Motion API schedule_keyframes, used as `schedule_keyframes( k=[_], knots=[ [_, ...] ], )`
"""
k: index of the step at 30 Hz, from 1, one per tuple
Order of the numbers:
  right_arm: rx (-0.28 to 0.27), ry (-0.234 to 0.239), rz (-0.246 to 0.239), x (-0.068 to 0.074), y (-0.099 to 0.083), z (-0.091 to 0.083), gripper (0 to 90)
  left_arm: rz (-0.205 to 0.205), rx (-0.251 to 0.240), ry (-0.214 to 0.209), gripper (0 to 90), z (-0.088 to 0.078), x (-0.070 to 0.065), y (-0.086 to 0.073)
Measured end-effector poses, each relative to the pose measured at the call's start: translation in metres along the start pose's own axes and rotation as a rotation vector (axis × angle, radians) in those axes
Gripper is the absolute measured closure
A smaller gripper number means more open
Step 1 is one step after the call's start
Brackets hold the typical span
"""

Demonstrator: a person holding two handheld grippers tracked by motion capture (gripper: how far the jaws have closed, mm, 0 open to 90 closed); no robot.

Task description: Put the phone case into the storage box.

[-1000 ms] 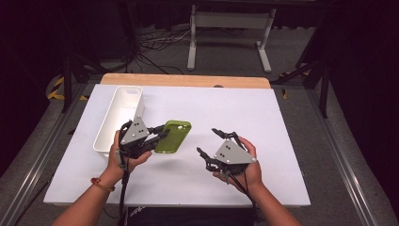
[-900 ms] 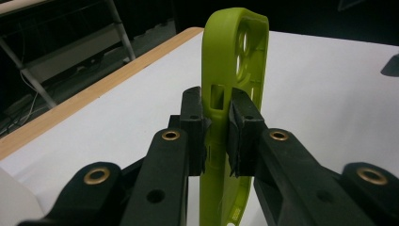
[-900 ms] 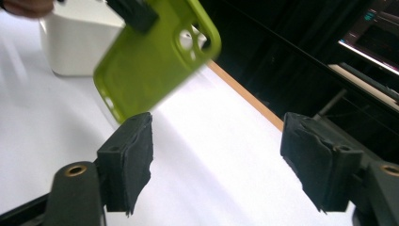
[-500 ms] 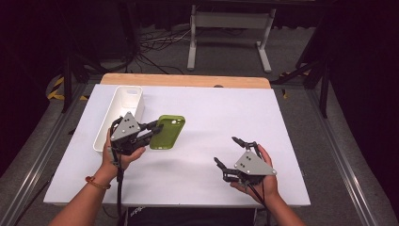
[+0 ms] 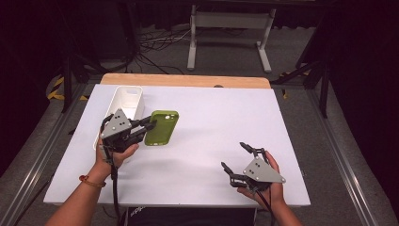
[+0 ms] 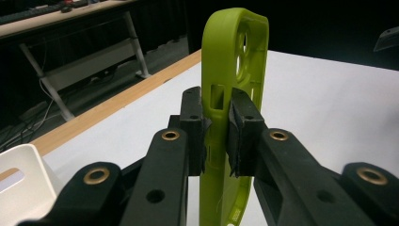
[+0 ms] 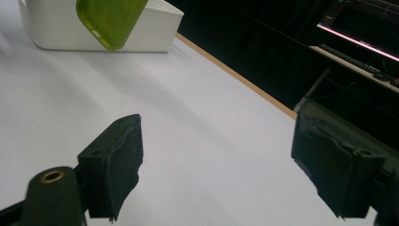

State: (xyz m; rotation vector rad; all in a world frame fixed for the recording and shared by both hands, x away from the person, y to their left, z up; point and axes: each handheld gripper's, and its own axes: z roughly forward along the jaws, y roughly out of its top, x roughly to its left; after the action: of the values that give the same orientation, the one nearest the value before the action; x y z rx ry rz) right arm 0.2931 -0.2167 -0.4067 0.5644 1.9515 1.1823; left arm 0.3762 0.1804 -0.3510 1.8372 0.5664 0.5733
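Note:
A green phone case (image 5: 162,127) is held above the white table (image 5: 226,122), just right of the white bin (image 5: 126,101). My left gripper (image 5: 149,127) is shut on the case's near edge. In the left gripper view the case (image 6: 233,70) stands on edge between the two black pads (image 6: 195,127), camera cut-out at the top. My right gripper (image 5: 234,156) is open near the table's front right, with nothing between its fingers. In the right gripper view the pads (image 7: 117,160) stand wide apart over bare table, with the case (image 7: 110,21) and the bin (image 7: 155,28) far off.
The white bin stands along the table's left side. A wooden strip (image 5: 186,81) runs along the table's far edge. Beyond it are a metal stand (image 5: 229,28) and cables on the dark floor. The table's middle and right side are bare white surface.
My left gripper has lifted the case and shifted it slightly toward the bin. My right gripper has let go and drawn back to the front right, open.

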Motion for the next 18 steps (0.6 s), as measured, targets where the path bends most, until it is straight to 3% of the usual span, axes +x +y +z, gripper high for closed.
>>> schedule_keyframes(
  k=[18],
  knots=[
    [0.034,0.006,-0.003,0.002,-0.014,0.007,18.3,-0.006,-0.028,0.018,78.9,-0.011,0.008,0.000]
  ],
)
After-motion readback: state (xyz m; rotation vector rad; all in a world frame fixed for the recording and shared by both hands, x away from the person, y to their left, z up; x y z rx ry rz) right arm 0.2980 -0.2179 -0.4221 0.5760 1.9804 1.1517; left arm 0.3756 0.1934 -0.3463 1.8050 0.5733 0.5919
